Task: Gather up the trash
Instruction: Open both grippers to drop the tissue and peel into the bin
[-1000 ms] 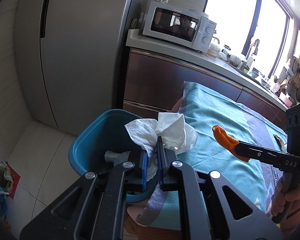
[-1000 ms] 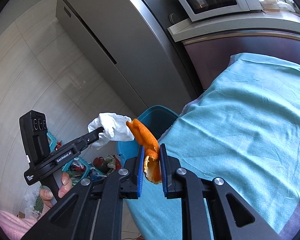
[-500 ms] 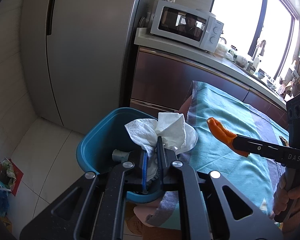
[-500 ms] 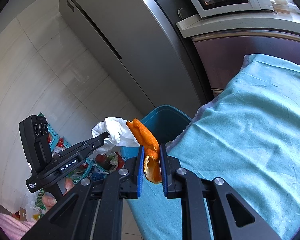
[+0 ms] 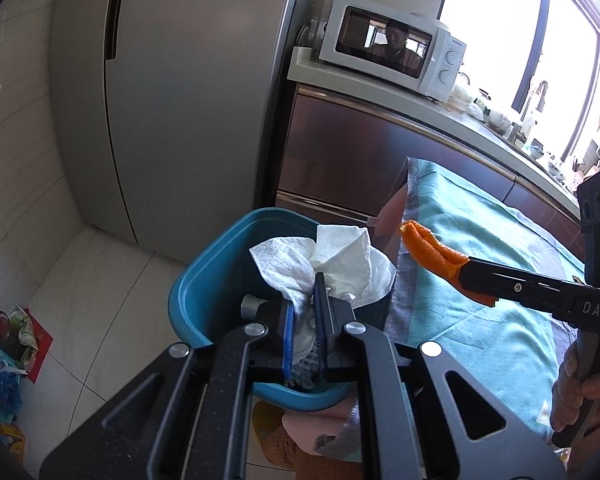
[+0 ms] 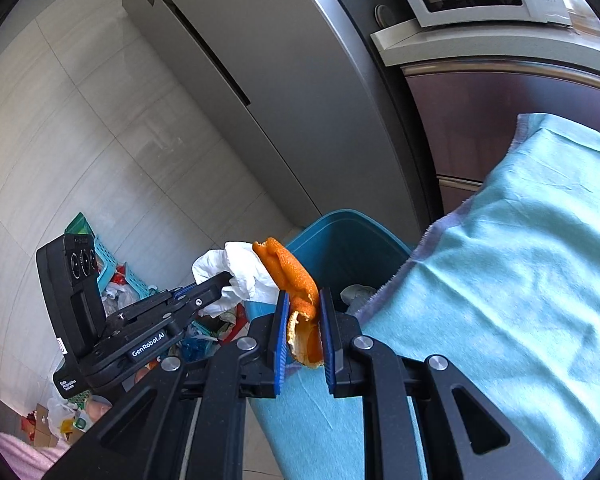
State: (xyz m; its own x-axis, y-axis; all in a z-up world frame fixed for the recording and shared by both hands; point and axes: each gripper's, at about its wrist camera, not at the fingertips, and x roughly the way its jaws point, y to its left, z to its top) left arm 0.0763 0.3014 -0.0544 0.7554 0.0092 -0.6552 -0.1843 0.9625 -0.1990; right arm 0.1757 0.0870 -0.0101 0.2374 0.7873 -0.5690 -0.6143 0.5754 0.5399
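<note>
My left gripper (image 5: 305,300) is shut on a crumpled white paper tissue (image 5: 328,260) and holds it over the open blue trash bin (image 5: 204,276). My right gripper (image 6: 303,304) is shut on an orange peel (image 6: 296,280) and holds it at the edge of the teal tablecloth (image 6: 520,280), just short of the bin (image 6: 340,240). The right gripper with the peel (image 5: 432,252) shows in the left wrist view, right of the tissue. The left gripper with the tissue (image 6: 240,268) shows in the right wrist view, left of the peel. Some grey trash lies inside the bin.
A steel fridge (image 5: 188,92) stands behind the bin, next to a counter with a white microwave (image 5: 392,48). Bags and a basket of clutter (image 6: 112,280) lie on the tiled floor at the left. The cloth-covered table (image 5: 480,280) is to the right of the bin.
Both grippers have moved left toward the bin with their loads. The tissue now hangs over the bin's opening and the peel has come closer to the table's edge.
</note>
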